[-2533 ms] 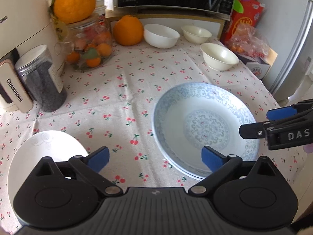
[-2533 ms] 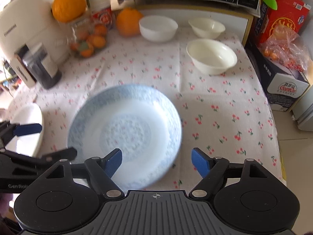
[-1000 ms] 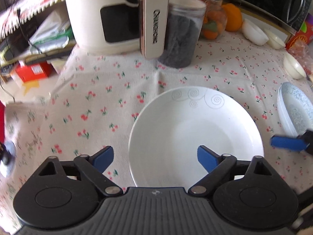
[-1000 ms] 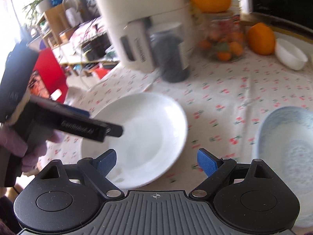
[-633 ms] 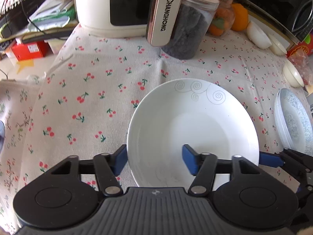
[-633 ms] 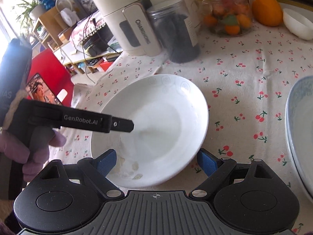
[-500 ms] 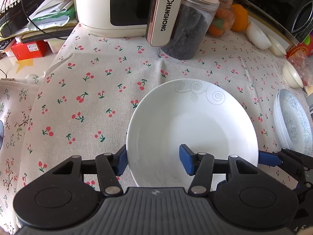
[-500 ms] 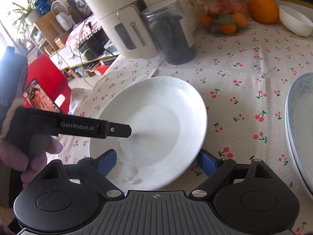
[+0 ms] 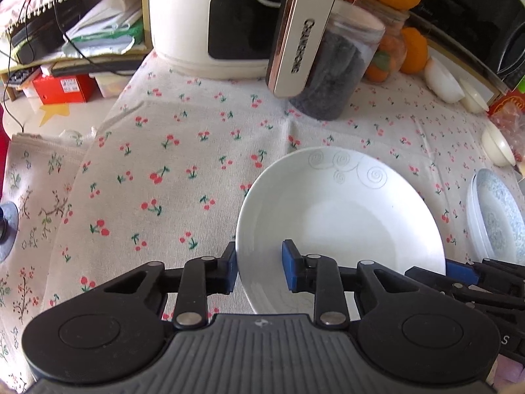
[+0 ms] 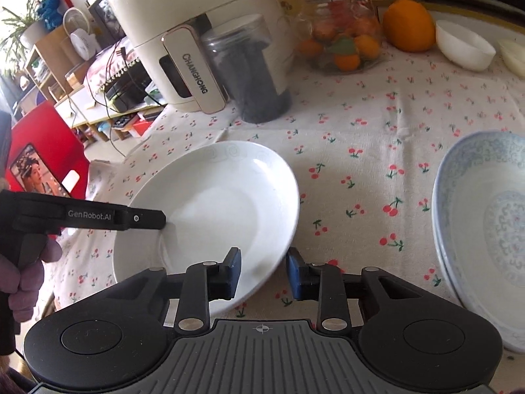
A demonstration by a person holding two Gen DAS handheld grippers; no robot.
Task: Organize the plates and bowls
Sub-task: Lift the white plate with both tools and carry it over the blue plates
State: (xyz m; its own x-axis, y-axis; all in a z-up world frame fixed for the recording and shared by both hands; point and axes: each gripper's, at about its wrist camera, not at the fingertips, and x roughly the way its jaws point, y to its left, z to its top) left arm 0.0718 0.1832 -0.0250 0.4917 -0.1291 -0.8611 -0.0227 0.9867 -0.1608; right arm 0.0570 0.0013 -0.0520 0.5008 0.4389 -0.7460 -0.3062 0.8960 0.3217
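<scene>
A white plate (image 9: 344, 216) (image 10: 213, 203) with faint swirls lies on the cherry-print cloth. My left gripper (image 9: 261, 272) is shut on its left rim, one pad outside and one inside the dish. From the right wrist its finger (image 10: 144, 219) reaches over that side. My right gripper (image 10: 264, 272) straddles the near right rim with its jaws closing. Its left pad is over the dish, and a sliver of cloth shows beside the right pad. A blue-patterned plate (image 10: 485, 223) (image 9: 495, 216) sits to the right.
A cream air fryer (image 10: 183, 16) and a dark jar (image 10: 252, 75) stand behind the white plate. A fruit jar (image 10: 341, 32), an orange (image 10: 410, 26) and white bowls (image 10: 466, 46) (image 9: 498, 144) line the back. The table's edge drops off at the left (image 9: 82, 151). A gloved hand (image 10: 23, 275) holds the left gripper.
Both pairs of jaws have narrowed around the white plate's rim, the left one onto it. Neither hand has shifted much.
</scene>
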